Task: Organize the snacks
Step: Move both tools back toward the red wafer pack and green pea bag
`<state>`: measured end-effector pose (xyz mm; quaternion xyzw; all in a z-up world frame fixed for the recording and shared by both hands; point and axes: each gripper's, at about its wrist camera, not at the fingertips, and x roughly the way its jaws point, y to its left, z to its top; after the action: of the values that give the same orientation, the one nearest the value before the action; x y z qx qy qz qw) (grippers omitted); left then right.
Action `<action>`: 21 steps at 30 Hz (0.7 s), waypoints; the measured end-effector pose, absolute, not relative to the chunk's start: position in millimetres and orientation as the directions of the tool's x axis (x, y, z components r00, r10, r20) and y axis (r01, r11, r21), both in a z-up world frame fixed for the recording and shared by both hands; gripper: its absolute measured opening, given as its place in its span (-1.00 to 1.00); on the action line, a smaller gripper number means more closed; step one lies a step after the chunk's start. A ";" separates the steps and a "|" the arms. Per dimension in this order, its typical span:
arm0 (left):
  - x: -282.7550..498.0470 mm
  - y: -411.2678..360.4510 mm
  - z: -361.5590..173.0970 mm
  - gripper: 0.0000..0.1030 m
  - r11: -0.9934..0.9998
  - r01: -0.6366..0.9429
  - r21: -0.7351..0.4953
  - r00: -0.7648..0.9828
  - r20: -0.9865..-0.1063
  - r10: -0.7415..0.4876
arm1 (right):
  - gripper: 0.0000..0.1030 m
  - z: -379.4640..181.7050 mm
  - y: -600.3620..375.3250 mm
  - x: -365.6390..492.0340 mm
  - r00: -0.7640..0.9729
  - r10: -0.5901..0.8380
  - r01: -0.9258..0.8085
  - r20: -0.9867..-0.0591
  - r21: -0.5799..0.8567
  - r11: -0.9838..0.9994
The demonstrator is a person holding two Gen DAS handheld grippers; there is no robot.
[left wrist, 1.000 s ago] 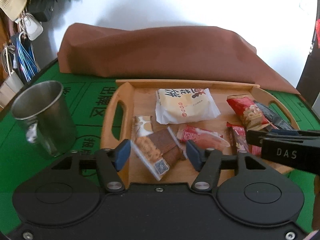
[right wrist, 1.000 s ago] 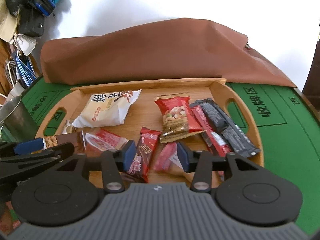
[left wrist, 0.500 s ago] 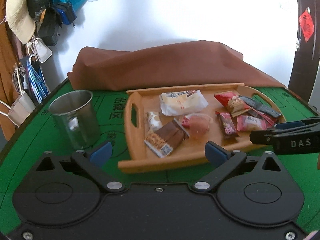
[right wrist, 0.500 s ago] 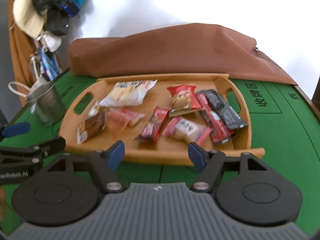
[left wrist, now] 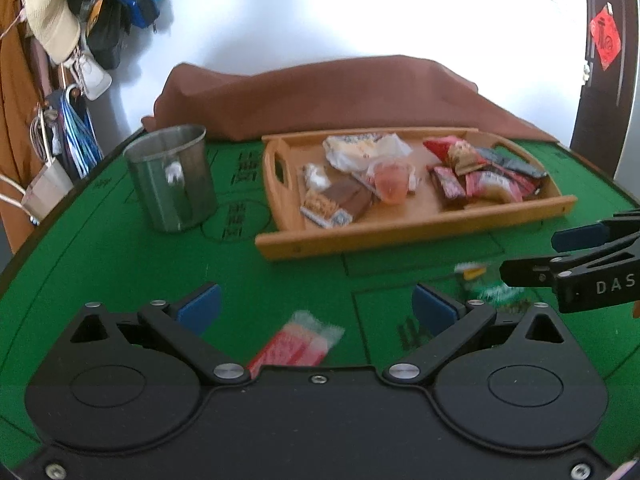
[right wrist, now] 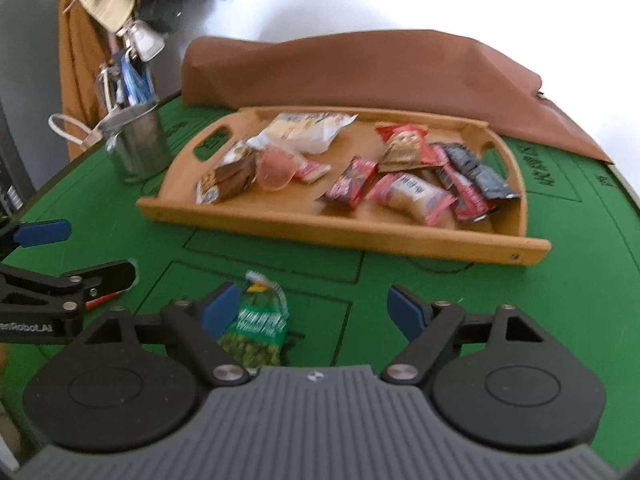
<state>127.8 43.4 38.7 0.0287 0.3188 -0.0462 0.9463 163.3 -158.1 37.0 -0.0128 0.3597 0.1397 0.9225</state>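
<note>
A wooden tray [left wrist: 404, 229] [right wrist: 332, 227] holds several snack packets on the green table. A red-and-pink packet [left wrist: 298, 345] lies on the felt just in front of my left gripper [left wrist: 318, 306], which is open and empty above it. A green packet [right wrist: 256, 330] [left wrist: 490, 286] lies on the felt by the left finger of my right gripper [right wrist: 310, 308], which is open and empty. Each gripper shows at the edge of the other's view.
A steel mug [left wrist: 172, 176] [right wrist: 136, 144] stands left of the tray. A brown cloth heap [left wrist: 332, 96] lies behind the tray against the wall. Bags and a hat [left wrist: 52, 20] hang at the far left.
Both grippers have opened and pulled back from the tray toward the table's near side. The red-and-pink packet and the green packet have come into view below them.
</note>
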 end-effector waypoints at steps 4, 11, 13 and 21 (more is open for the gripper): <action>123.7 48.6 31.1 0.98 0.995 0.096 0.019 0.778 -0.625 -0.063 | 0.72 34.4 -151.5 156.9 0.690 0.261 -0.294 -0.675 0.068 0.953; 114.5 57.1 20.4 0.98 0.996 0.084 -0.023 0.764 -0.641 -0.080 | 0.73 26.6 -139.9 150.2 0.681 0.252 -0.326 -0.687 0.023 0.945; 112.7 57.4 18.1 0.98 0.996 0.086 -0.023 0.760 -0.644 -0.080 | 0.73 23.8 -137.5 149.5 0.674 0.251 -0.332 -0.694 0.019 0.943; 112.1 61.7 14.5 0.80 0.993 0.077 -0.094 0.740 -0.662 -0.120 | 0.73 17.1 -132.3 149.5 0.656 0.260 -0.345 -0.708 0.025 0.938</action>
<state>112.1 61.7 14.5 -0.0304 0.3570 -0.0529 0.9321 149.5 -132.3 17.1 -0.0560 0.3798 0.1668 0.9082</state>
